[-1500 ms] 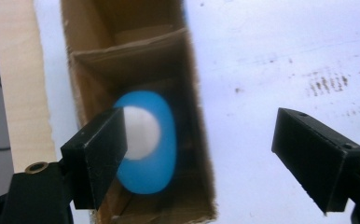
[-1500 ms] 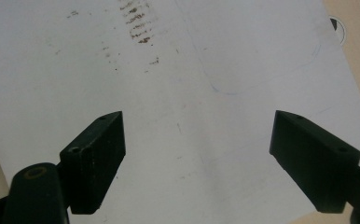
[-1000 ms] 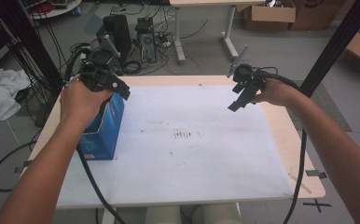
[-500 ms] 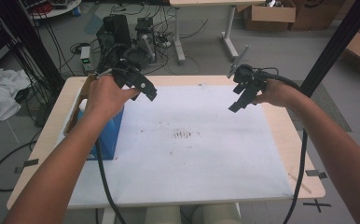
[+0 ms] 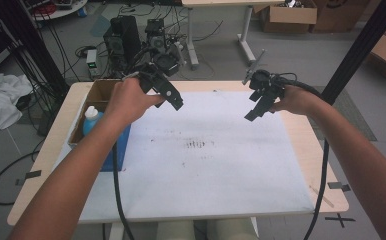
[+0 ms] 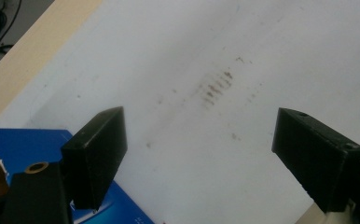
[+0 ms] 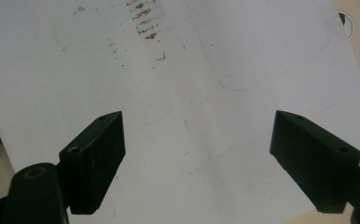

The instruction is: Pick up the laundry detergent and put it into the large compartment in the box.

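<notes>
My left gripper (image 5: 173, 100) hovers above the far left part of the white sheet (image 5: 211, 165), just right of an open box. Its jaws stand wide apart with nothing between them (image 6: 197, 128). That box (image 5: 117, 150) is blue outside and brown cardboard inside, and a blue bottle with a white cap (image 5: 91, 120) stands in it. A blue corner of the box (image 6: 24, 144) shows beside the left jaw. My right gripper (image 5: 255, 109) hangs over the far right of the sheet, also open and empty (image 7: 194, 126).
Brown smudges (image 5: 197, 145) mark the middle of the sheet. The wooden table (image 5: 306, 145) shows bare edges around the sheet. Behind the table stand electronics and cables (image 5: 136, 40), and white cloth (image 5: 1, 105) lies on the floor at the left.
My left gripper has moved right and away from above the box, which now shows its open top and the bottle. The right gripper has stayed in place.
</notes>
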The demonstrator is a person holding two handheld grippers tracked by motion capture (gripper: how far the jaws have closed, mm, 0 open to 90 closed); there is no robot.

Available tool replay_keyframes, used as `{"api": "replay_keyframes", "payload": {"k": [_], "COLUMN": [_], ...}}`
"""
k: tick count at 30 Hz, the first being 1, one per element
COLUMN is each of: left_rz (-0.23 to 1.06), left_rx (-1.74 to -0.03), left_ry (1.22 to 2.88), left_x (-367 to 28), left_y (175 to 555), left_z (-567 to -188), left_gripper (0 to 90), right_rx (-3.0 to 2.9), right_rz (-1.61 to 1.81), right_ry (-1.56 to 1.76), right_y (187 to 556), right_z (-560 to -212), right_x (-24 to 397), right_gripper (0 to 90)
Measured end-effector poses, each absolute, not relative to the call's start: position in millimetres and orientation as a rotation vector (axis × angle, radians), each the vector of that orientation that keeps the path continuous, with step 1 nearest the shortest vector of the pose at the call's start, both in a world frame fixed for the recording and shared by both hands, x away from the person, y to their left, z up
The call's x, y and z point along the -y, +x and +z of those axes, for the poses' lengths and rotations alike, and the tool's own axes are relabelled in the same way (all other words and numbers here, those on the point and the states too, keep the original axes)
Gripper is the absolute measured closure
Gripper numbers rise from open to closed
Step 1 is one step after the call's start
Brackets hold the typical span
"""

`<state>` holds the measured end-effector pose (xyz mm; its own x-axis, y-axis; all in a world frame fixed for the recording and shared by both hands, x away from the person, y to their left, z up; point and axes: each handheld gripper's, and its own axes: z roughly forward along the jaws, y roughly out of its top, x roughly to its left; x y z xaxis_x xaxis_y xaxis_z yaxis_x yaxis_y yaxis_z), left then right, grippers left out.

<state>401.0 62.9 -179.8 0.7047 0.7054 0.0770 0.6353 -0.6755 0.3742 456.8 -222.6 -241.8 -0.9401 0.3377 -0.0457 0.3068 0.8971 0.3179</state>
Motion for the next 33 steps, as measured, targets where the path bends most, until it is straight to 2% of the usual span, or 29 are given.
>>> {"api": "replay_keyframes", "payload": {"k": [23, 33], "left_rz": [0.219, 0.215], "left_rx": [-0.695, -0.649], "left_ry": [2.754, 2.776], "left_x": [-5.7, 4.1], "left_y": [389.9, 387.4], "left_z": [-199.3, -203.3], "left_gripper": [18.8, 19.2], "right_rx": [-2.966, -2.965], "right_rz": [0.463, 0.463], "right_ry": [0.531, 0.528], "right_y": [462.0, 461.3], "right_z": [-245.8, -246.1], "right_x": [227.6, 228.8], "right_gripper": [18.0, 18.0]}}
